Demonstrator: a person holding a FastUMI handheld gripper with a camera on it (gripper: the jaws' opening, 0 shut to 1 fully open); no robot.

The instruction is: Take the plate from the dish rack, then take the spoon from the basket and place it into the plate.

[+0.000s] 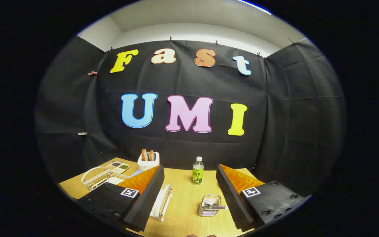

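Held high with gripper (pixel 189 197) fingers wide apart and empty, looking down at white wire dish rack (pixel 163 202) and small wire basket (pixel 209 205) holding metal spoon (pixel 217 207), ready to start.

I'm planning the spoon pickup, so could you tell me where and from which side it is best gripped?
Grip the spoon by its handle, which juts over the wire basket's rim toward the right finger. Come from above, since the bowl end seems to sit down inside. The gripper is open, holding nothing.
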